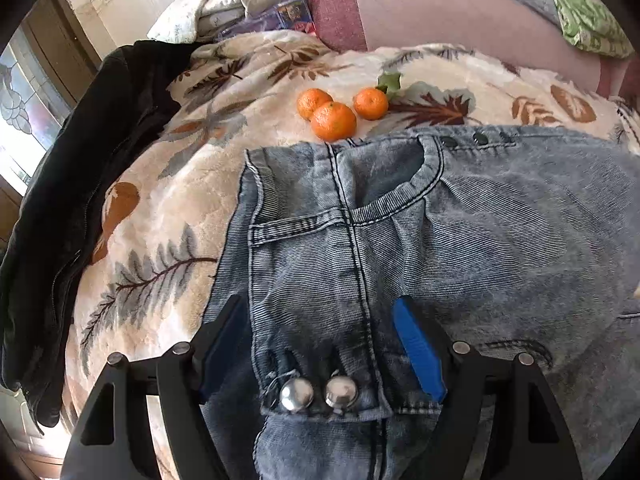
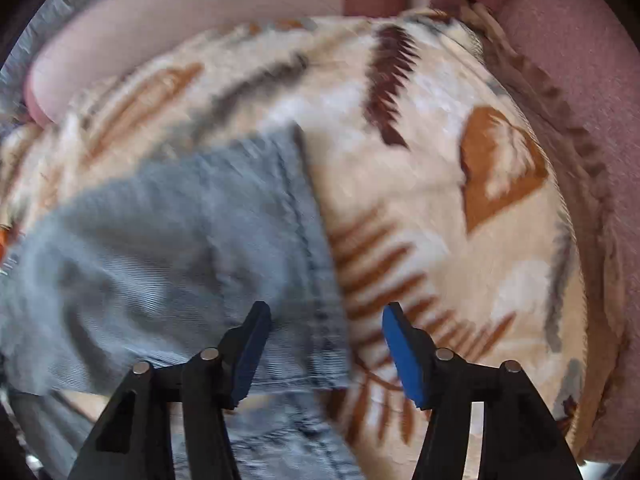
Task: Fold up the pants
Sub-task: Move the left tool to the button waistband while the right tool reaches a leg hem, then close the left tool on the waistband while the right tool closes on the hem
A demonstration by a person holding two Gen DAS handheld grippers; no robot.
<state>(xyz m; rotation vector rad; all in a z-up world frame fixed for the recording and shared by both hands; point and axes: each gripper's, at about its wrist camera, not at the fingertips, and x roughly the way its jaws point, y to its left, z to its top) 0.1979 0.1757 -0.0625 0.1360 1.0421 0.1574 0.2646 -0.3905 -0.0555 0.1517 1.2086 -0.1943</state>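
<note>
Faded blue denim pants lie spread on a leaf-patterned blanket, waistband and front pocket toward me. My left gripper points down over the fly, open. Its blue pads straddle the seam and the two metal buttons without pressing on the cloth. In the blurred right wrist view, a leg end of the pants lies on the blanket. My right gripper hangs open over its stitched edge, one finger above denim, the other above blanket.
Three mandarins sit on the blanket just beyond the waistband. A black jacket lies along the left edge. A pink sofa back with a green cushion runs behind, and a pink armrest rises on the right.
</note>
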